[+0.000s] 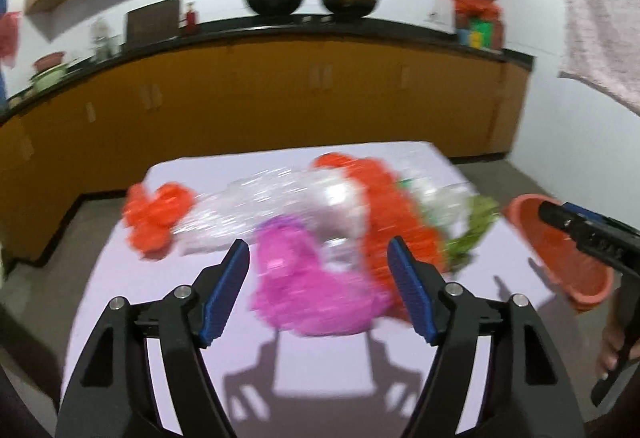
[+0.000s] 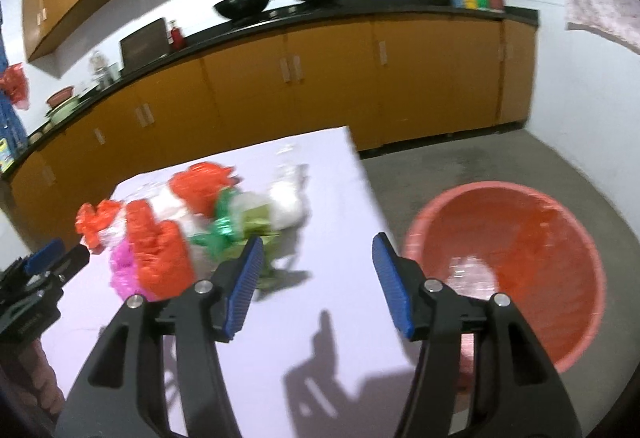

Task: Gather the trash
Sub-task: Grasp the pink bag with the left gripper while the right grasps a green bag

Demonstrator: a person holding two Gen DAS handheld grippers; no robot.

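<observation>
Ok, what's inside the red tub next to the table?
The tub holds one crumpled clear plastic piece near its bottom, with bare red wall around it. The right gripper's finger covers the tub's near-left part, so anything there is hidden.

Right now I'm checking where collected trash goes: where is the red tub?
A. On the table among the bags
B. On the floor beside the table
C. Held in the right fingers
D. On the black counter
B: the right wrist view shows the red tub standing on the grey floor, just past the table edge.
</observation>
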